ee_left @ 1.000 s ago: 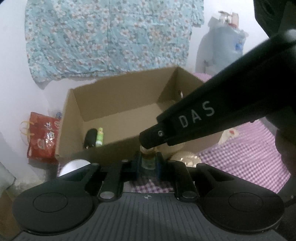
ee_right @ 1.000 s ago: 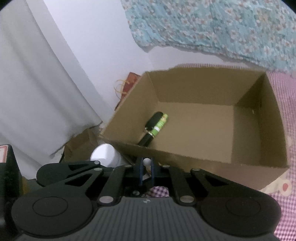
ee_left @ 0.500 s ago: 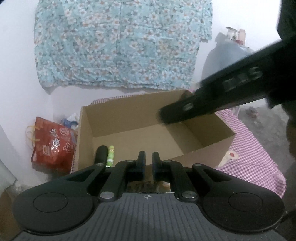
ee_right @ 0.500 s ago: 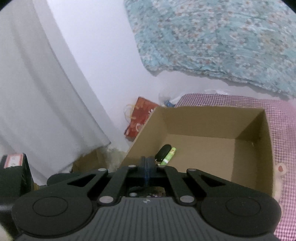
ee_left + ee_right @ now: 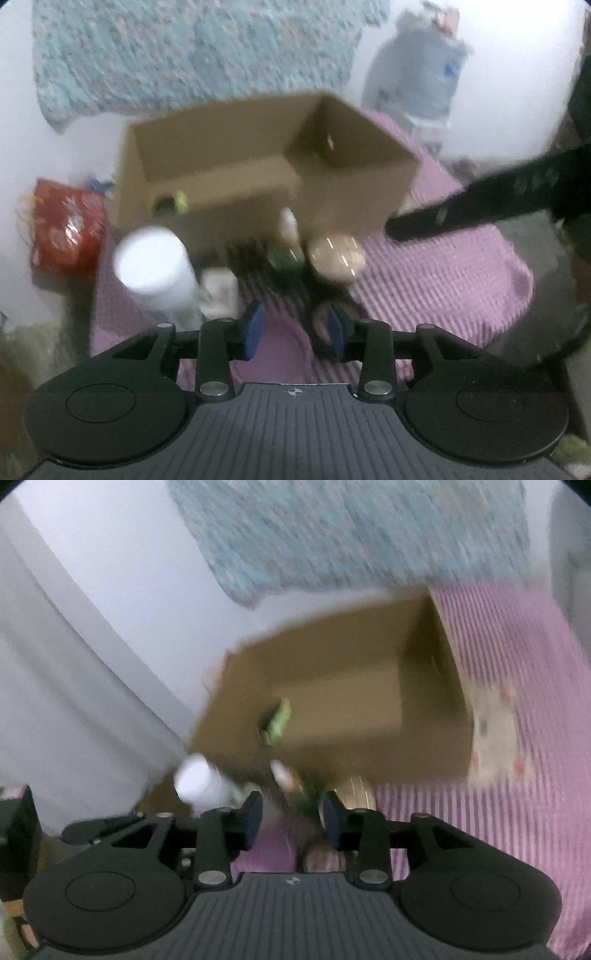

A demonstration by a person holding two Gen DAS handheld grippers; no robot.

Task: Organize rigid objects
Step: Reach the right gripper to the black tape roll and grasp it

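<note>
Motion blur smears the left wrist view, where half a second ago it was sharp. The left gripper (image 5: 294,334) has drawn back from the cardboard box (image 5: 258,173); its fingers (image 5: 253,328), shut before, have just been opening and stand partly apart, holding nothing. A white-capped bottle (image 5: 155,267), a small green bottle (image 5: 286,243) and a tan lid (image 5: 337,258) stand before the box on the purple checked cloth (image 5: 443,273).

Right wrist view: the right gripper (image 5: 291,818) has likewise just been opening, empty. A green tube (image 5: 279,722) lies inside the box.
</note>
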